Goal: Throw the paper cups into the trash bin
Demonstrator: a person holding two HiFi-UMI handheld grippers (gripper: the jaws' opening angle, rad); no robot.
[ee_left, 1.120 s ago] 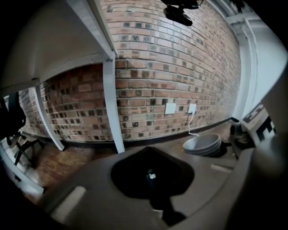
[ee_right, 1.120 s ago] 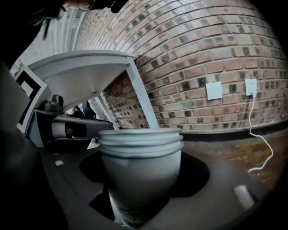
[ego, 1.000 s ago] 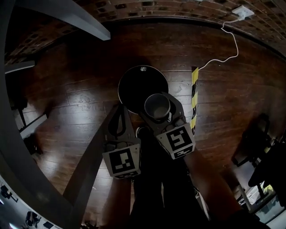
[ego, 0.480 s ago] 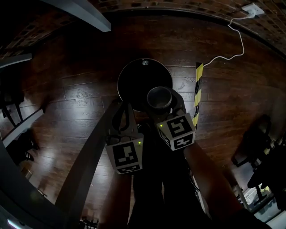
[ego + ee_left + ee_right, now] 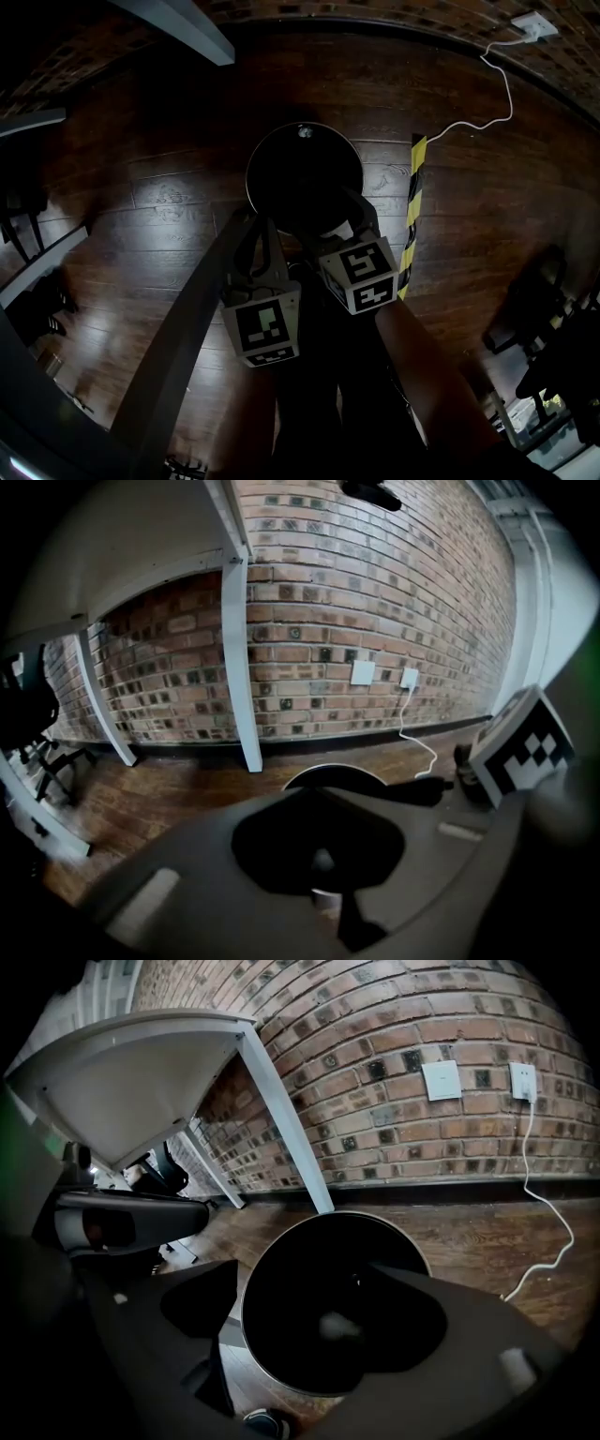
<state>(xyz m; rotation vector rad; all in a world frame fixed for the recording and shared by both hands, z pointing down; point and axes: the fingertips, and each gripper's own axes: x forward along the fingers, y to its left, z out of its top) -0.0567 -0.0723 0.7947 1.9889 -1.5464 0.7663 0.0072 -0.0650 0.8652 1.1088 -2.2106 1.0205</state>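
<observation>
The round black trash bin (image 5: 302, 173) stands on the dark wooden floor, and its mouth fills the right gripper view (image 5: 328, 1297). My right gripper (image 5: 336, 217) hangs over the bin's near rim; its jaws are opening and stand wide apart with nothing between them (image 5: 305, 1269). A pale blurred shape (image 5: 339, 1324), about the size of the paper cup, shows down inside the bin. No cup shows in the head view. My left gripper (image 5: 255, 251) is beside the bin's near left edge, jaws closed together and empty.
A grey table bar (image 5: 187, 319) slants past the left gripper. Yellow-black tape (image 5: 410, 206) lies on the floor right of the bin. A white cable (image 5: 487, 89) runs to wall sockets (image 5: 441, 1080). White table legs (image 5: 239, 658) stand by the brick wall.
The paper cup that sat in the right gripper's jaws over the bin is gone from them. The right jaws have spread wider. The left gripper has hardly moved.
</observation>
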